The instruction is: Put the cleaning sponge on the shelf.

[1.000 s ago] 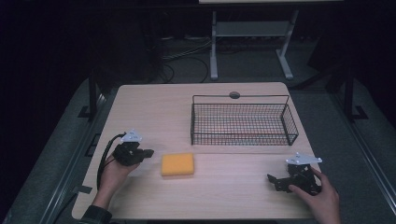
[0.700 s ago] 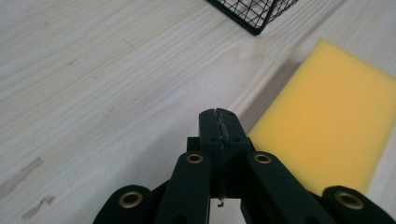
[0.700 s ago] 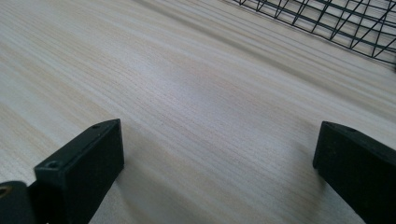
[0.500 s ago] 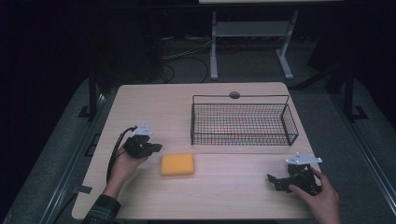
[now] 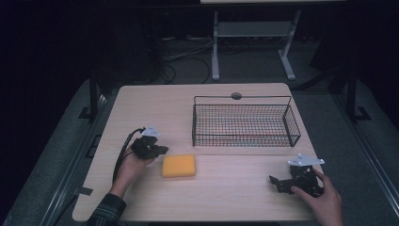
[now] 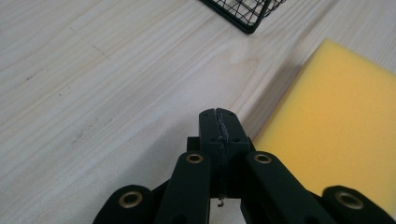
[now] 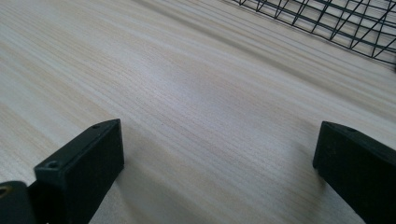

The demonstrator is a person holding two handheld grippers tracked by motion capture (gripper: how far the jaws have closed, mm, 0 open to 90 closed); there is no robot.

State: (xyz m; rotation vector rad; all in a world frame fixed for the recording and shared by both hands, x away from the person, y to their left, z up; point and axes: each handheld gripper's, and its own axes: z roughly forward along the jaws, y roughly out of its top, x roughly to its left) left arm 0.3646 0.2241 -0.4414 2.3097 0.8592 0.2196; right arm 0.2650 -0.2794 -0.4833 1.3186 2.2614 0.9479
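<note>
We hold our left gripper [image 5: 160,149] low over the desk [image 5: 226,193], the forearm coming in from about 7 o'clock and the wrist bent so the jaws point toward 3 o'clock. In the left gripper view its jaws are pressed flat together with nothing between them, their tip just beside the near left edge of the yellow sponge [image 6: 336,130]. From above, the sponge [image 5: 179,165] lies flat on the desk at 4 o'clock from this gripper and at 7 o'clock from the wire basket [image 5: 244,123]. Our right gripper [image 5: 277,182] rests on the desk at about 5 o'clock, the hand cupped behind it, jaws pointing toward 9 o'clock and spread wide over bare wood.
</note>
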